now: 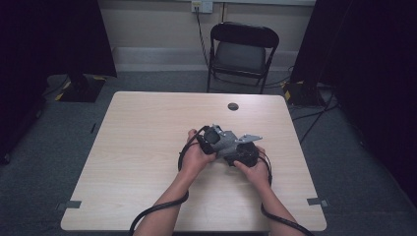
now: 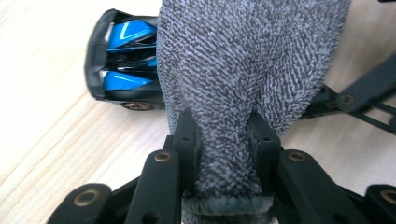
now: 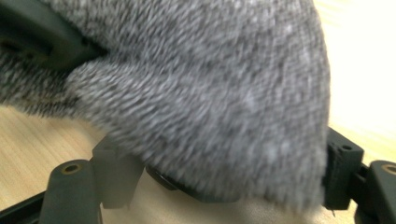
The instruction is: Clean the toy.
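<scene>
In the left gripper view, the left gripper (image 2: 224, 140) has its two black jaws pinched tight on a bunched fold of a grey terry cloth (image 2: 247, 60); the cloth fans out wide beyond the jaws and drapes over the near part of a toy car (image 2: 123, 63). The car is black with bright blue panels and a bronze-coloured wheel, and lies on the pale wooden table (image 2: 46, 140). Its uncovered end points to the left of that view, and its long axis runs across the picture, passing under the cloth. No brand, label or lettering can be read on the car, the cloth or the grippers.

In the right gripper view, the right gripper (image 3: 219, 182) has its jaws standing wide, one on each side of a dark object under the cloth (image 3: 210, 93); whether the pads press on it I cannot tell, since the cloth hangs in front.

From the high view, both hands (image 1: 196, 155) meet just right of the table's (image 1: 147, 123) middle, grippers touching or nearly so.
</scene>
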The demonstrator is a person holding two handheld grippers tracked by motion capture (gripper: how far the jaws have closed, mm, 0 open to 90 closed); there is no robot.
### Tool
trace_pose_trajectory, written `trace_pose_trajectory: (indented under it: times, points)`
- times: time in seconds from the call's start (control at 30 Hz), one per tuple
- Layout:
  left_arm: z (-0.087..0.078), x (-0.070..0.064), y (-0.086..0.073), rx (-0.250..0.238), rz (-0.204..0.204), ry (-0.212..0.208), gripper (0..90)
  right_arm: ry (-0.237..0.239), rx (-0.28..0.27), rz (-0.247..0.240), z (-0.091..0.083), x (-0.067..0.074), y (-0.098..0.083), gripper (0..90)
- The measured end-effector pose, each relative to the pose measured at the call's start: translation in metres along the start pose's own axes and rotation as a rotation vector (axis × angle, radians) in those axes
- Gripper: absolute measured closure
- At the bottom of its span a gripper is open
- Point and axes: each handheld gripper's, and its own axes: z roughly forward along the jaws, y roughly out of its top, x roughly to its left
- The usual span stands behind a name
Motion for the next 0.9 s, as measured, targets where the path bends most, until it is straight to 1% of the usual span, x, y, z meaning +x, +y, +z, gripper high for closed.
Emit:
trace_pose_trajectory:
  times: [0.1, 0.27, 0.37, 0.53, 0.57, 0.63, 0.7, 0.77, 0.9]
  points:
    - [0.002, 0.004, -0.001, -0.004, -0.018, 0.015, 70.2, 0.0, 0.0, 0.0, 0.0, 0.0, 0.0, 23.8]
    - [0.003, 0.01, 0.0, -0.005, -0.029, 0.036, 70.1, 0.0, 0.0, 0.0, 0.0, 0.0, 0.0, 23.8]
    - [0.002, 0.013, 0.001, -0.003, -0.03, 0.046, 70.2, 0.0, 0.0, 0.0, 0.0, 0.0, 0.0, 23.8]
    - [-0.001, 0.021, 0.001, -0.009, -0.057, 0.072, 70.2, 0.0, 0.0, 0.0, 0.0, 0.0, 0.0, 23.8]
    - [-0.001, 0.023, 0.001, -0.006, -0.056, 0.076, 70.2, 0.0, 0.0, 0.0, 0.0, 0.0, 0.0, 23.8]
    - [-0.001, 0.027, 0.0, -0.006, -0.069, 0.081, 70.2, 0.0, 0.0, 0.0, 0.0, 0.0, 0.0, 23.8]
    - [0.0, 0.031, -0.001, -0.009, -0.095, 0.077, 70.2, 0.0, 0.0, 0.0, 0.0, 0.0, 0.0, 23.8]
    - [-0.001, 0.032, -0.001, -0.012, -0.101, 0.088, 70.2, 0.0, 0.0, 0.0, 0.0, 0.0, 0.0, 23.8]
    - [0.0, 0.035, -0.001, -0.014, -0.112, 0.086, 70.2, 0.001, 0.0, 0.0, 0.0, 0.0, 0.0, 23.8]
